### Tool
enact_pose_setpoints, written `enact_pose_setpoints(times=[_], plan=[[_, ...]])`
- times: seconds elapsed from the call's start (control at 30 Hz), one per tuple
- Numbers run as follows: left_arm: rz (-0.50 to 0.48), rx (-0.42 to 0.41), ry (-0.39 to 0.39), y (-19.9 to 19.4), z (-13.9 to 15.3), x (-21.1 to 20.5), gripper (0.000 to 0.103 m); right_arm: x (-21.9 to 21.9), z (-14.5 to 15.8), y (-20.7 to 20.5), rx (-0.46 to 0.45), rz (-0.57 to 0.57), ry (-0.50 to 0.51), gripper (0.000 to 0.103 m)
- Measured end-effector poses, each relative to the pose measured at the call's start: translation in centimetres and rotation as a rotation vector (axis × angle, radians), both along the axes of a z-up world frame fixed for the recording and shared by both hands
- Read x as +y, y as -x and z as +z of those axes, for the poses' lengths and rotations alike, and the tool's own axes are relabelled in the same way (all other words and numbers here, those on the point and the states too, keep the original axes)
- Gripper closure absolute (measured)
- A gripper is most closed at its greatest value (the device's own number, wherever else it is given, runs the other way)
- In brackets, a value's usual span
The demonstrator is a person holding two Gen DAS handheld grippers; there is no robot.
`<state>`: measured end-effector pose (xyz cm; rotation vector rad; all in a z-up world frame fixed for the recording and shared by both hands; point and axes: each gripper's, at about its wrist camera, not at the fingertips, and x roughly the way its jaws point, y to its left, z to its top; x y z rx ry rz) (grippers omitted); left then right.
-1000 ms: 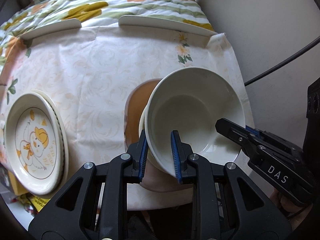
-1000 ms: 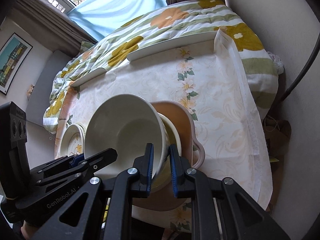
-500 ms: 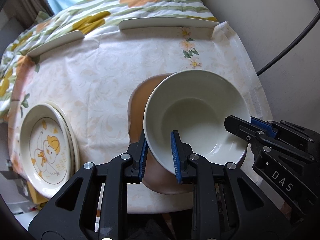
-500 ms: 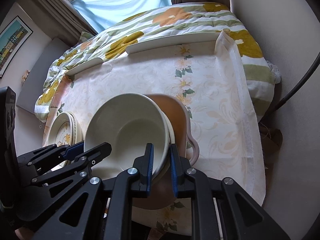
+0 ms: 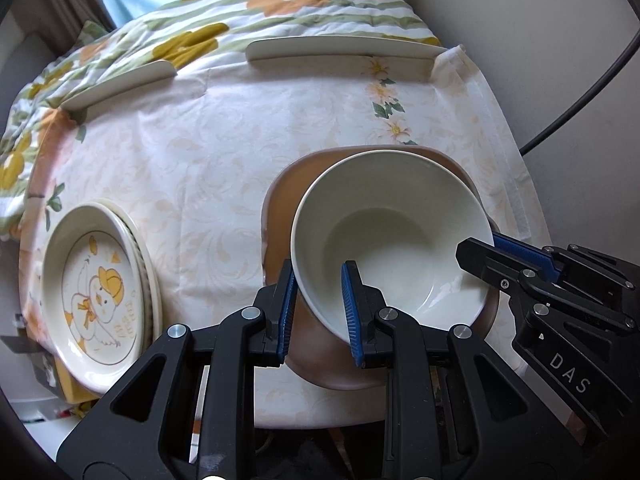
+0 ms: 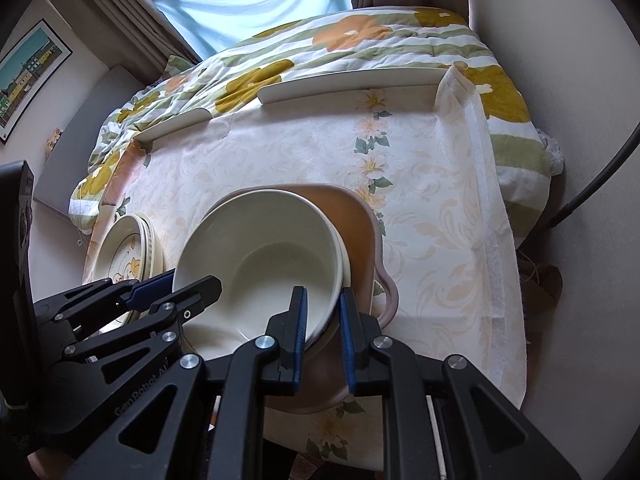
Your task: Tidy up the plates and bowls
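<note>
Two grippers clamp one cream bowl [image 5: 394,236] by opposite sides of its rim. Left gripper [image 5: 320,300]: blue pads closed on the near-left wall of the bowl, one pad inside, one outside. Right gripper [image 6: 323,328]: pads closed on the rim at the opposite side, likewise one inside and one outside. The bowl sits over a brown tray [image 5: 280,216]; in the right wrist view a second cream rim shows just under it, so it appears nested on another bowl [image 6: 345,252]. The tray rests on a floral tablecloth [image 5: 208,160].

Readable markings: "DAS" in white on the right gripper body; "GenRobot.AI", partly readable, on the left gripper body.

Left of the tray, well apart, lies a stack of plates [image 5: 94,288]; the top plate bears a duck picture.
</note>
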<state>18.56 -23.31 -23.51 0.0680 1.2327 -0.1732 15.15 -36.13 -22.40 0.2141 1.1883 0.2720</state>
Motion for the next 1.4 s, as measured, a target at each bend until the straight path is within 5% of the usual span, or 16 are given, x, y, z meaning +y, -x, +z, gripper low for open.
enact_pose_setpoints(times=[0.27,0.5,0.57,0.63,0.7,0.73,0.77,0.8,1.1,1.4], plan=[[0.021,-0.023,0.027,0.5,0.9,0.6,0.083,-0.6,1.1,0.5,-0.038,0.007,-0.022,0.088],[0.02,-0.153,0.032,1.9,5.4,1.3,0.081,-1.6,5.1,1.5,-0.13,0.019,-0.013,0.088],[0.016,-0.211,0.032,2.5,7.0,1.7,0.059,-1.8,5.8,1.9,-0.147,0.021,-0.019,0.088],[0.021,-0.281,0.021,3.3,8.5,2.2,0.001,-2.1,6.6,2.4,-0.17,0.02,-0.026,0.087],[0.016,-0.347,0.025,3.8,9.9,2.8,0.0,-2.3,7.4,2.9,-0.196,0.017,-0.023,0.067],[0.005,-0.355,0.028,3.9,10.4,3.0,0.0,-2.4,7.7,3.2,-0.209,0.016,-0.021,0.034],[-0.001,-0.352,0.026,3.9,10.7,3.2,0.0,-2.4,8.1,3.5,-0.227,0.013,-0.022,0.008],[-0.001,-0.35,0.023,3.9,11.0,3.5,0.0,-2.5,8.5,3.7,-0.244,0.013,-0.023,0.006],[-0.013,-0.236,0.035,4.6,10.7,6.9,0.0,-3.0,9.4,5.3,-0.177,0.008,0.066,0.006],[-0.071,0.042,0.011,2.7,3.5,6.9,0.0,-3.1,4.2,4.1,0.018,-0.016,0.141,0.006]])
